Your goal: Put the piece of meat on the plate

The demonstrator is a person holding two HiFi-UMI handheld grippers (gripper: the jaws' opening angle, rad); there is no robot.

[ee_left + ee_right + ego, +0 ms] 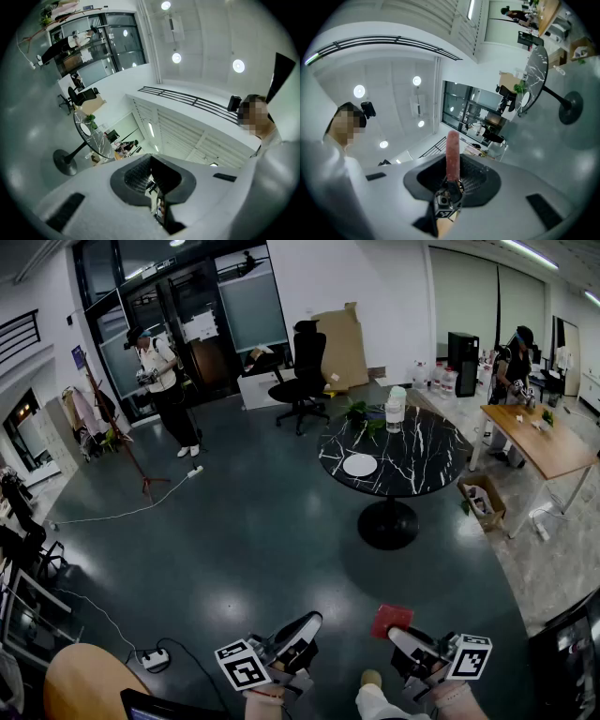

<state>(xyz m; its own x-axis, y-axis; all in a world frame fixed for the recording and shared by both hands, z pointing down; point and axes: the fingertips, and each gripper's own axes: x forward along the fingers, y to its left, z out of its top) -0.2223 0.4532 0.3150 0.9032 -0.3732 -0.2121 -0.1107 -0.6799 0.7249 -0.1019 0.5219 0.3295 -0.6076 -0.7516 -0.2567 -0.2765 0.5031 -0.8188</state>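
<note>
Head view: meat (392, 621) clamped in R gripper (403, 638) fingers, low at 6; plate (359, 465) on tabletop (422, 460), well apart toward 12. L gripper (302, 630) alongside
L gripper view: fingers together, empty; plate (85, 130) far off at 10
R gripper view: meat (453, 157) long axis runs out past fingers to 12; plate (527, 100) at 2, so prob R carries

Left gripper (151, 161): white jaws with dark pads meet at the tips, nothing between them; beyond, seen tilted, a round marble table (101, 140) on a pedestal carries a white plate (85, 129), an office chair (82, 96) stands near it, and round ceiling lights (238, 65) glow.
</note>
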